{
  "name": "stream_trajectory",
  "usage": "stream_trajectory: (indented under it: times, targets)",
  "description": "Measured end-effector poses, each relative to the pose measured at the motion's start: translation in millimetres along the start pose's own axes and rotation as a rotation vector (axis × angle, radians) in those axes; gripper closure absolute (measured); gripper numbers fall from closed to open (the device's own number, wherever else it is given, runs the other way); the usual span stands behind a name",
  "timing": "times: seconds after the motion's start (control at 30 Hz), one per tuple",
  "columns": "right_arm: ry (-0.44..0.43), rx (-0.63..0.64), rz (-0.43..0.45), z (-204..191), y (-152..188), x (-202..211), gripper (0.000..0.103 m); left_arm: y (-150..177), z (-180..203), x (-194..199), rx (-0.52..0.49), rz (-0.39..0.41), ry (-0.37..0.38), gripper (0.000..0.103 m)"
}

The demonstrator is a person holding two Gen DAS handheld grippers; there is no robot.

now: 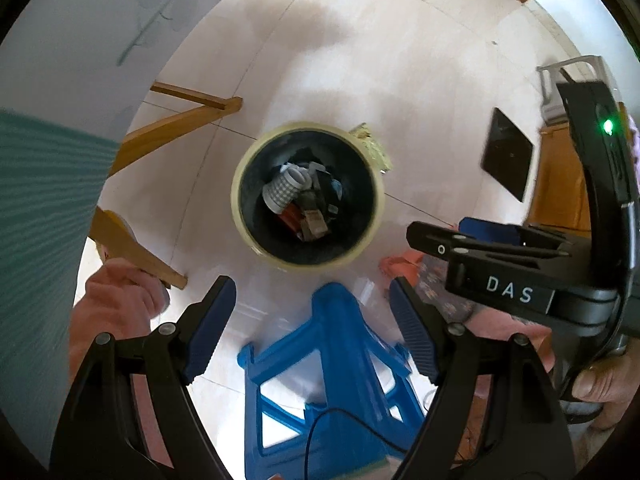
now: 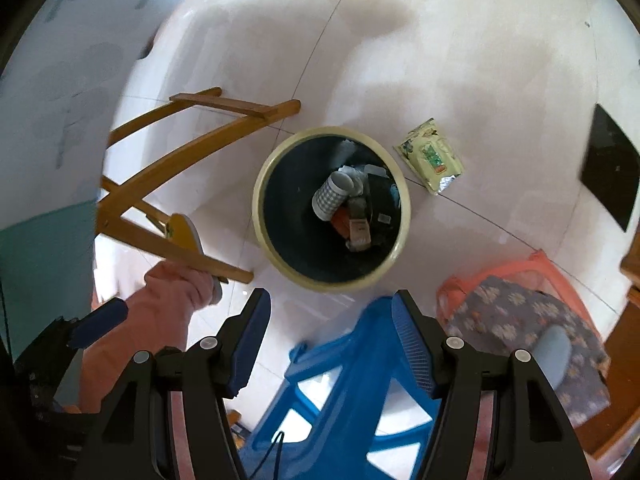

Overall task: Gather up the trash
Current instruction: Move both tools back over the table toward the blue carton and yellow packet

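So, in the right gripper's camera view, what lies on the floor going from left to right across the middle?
Wooden chair legs → trash bin → snack wrapper → black floor tile.

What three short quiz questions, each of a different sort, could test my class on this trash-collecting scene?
1. True or false: the checked paper cup lies inside the round bin.
2. Multiple choice: the green snack wrapper lies A) inside the bin, B) on the floor beside the bin, C) between the right gripper pads.
3. Fill in: nothing is held; the left gripper and the right gripper are both ____.

Key: 1 true; 2 B; 3 open.
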State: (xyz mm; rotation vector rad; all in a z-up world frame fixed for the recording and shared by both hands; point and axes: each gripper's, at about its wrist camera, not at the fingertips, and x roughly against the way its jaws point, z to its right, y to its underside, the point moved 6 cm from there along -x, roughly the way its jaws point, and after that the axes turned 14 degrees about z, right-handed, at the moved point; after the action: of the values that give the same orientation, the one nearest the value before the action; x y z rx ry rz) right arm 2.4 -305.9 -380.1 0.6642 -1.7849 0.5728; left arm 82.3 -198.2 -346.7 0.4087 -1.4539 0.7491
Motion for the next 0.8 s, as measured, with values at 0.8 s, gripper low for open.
stream_trajectory:
  times: [0.8]
  targets:
    - [-0.201,0.461,0.38,-254,-26,278,0.039,3,-113,327,-0.038,0.508,-0.142,0.027]
